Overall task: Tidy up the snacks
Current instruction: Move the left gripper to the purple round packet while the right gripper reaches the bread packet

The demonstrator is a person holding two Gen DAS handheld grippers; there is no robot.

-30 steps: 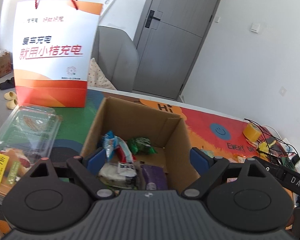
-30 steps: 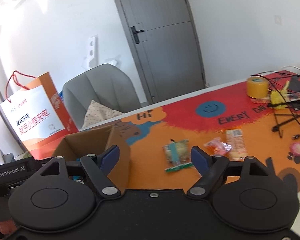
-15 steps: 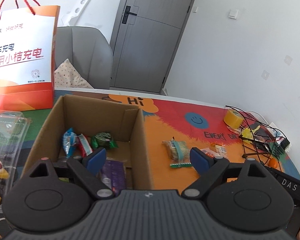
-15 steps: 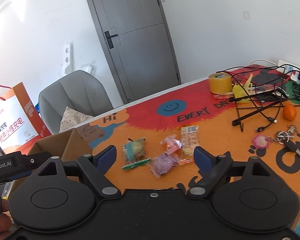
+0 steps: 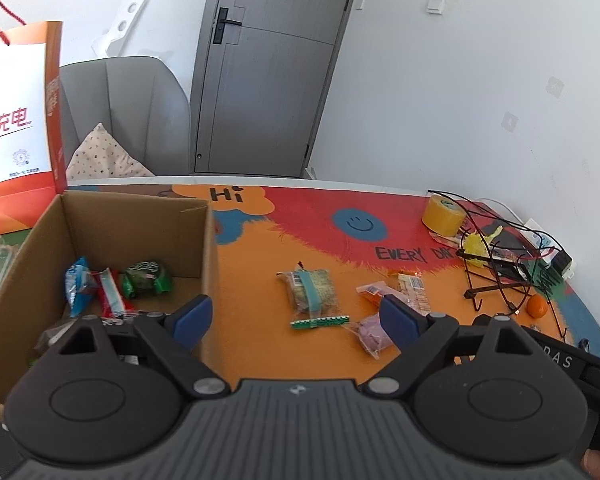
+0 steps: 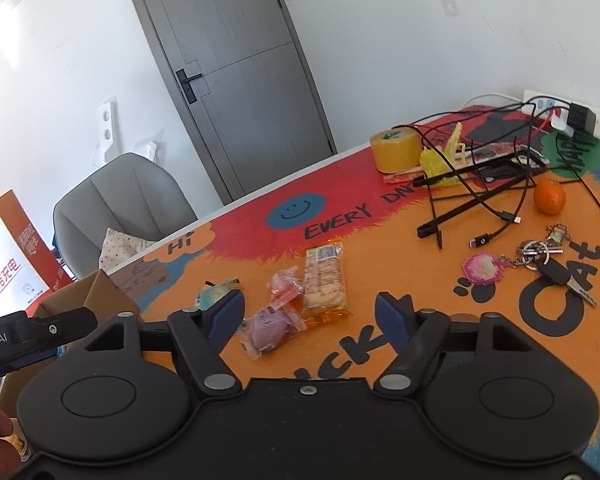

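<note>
An open cardboard box [image 5: 210, 248] stands on the table's left and holds several wrapped snacks, among them a green one [image 5: 146, 278] and a blue one [image 5: 76, 286]. On the orange mat lie a green-banded snack pack [image 5: 312, 290], a purple snack [image 6: 266, 326], a pink snack [image 6: 286, 286] and a cracker pack [image 6: 325, 278]. My left gripper [image 5: 294, 316] is open and empty, between the box edge and the loose snacks. My right gripper [image 6: 310, 314] is open and empty, just before the purple snack and cracker pack.
An orange-and-white paper bag [image 5: 16, 120] stands behind the box. A yellow tape roll [image 6: 396, 150], tangled cables [image 6: 480, 184], a wire stand, an orange [image 6: 549, 197] and keys [image 6: 540, 258] lie at the right. A grey chair [image 5: 128, 116] stands beyond the table.
Both grippers have swung right, away from the box and toward the loose snacks. Both stay open and empty.
</note>
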